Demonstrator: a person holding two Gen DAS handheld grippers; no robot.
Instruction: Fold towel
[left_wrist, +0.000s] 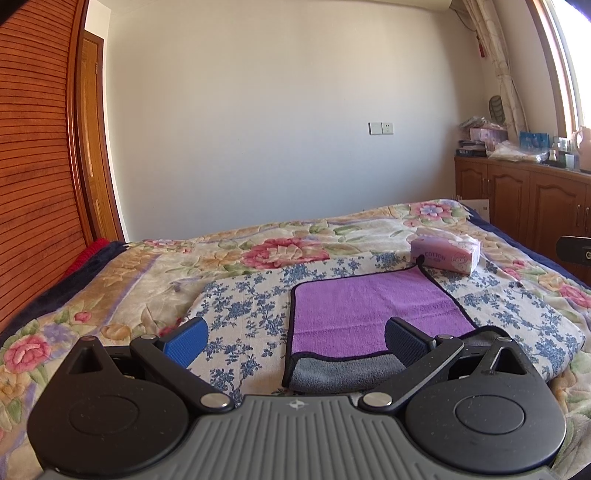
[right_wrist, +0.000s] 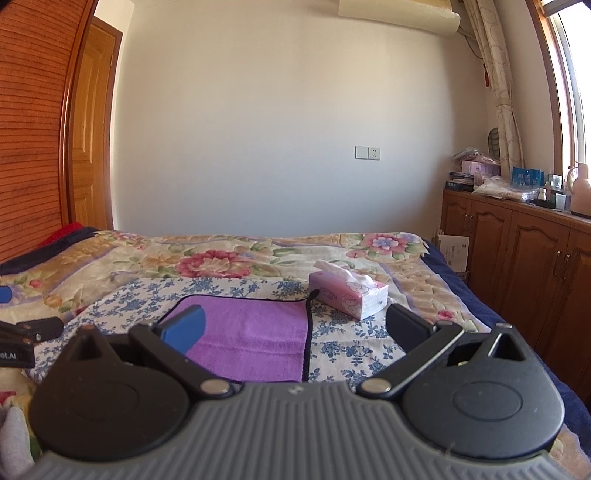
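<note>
Filling the bottom of the left wrist view, our left gripper (left_wrist: 295, 336) is hanging with its jaws wide apart, gripping nothing. Between and just past its fingers, in the lower middle of the frame, the purple towel (left_wrist: 369, 310) is lying flat on a blue-flowered cloth (left_wrist: 251, 306) spread over the bed (left_wrist: 110, 280). Its near edge is showing a grey underside turned up in a strip, so we are judging that fold as barely begun. A pink tissue box (left_wrist: 445, 254) is sitting at the towel's far right corner, touching or just beside the black hanging loop there; we cannot tell which.

Across the bottom of the right wrist view, our right gripper (right_wrist: 295, 328) is likewise hovering with jaws spread and empty. The towel (right_wrist: 255, 332) is showing in the lower middle, its black-trimmed right edge running down the centre of the frame, the tissue box (right_wrist: 349, 293) just right of centre. A dark piece of the other gripper is poking in at the left edge.

We are seeing three risks: pinching the flowered cloth along with the towel, since the two are lying flush; dragging the far corner and knocking the tissue box; and uneven lifting, skewing the fold.
</note>
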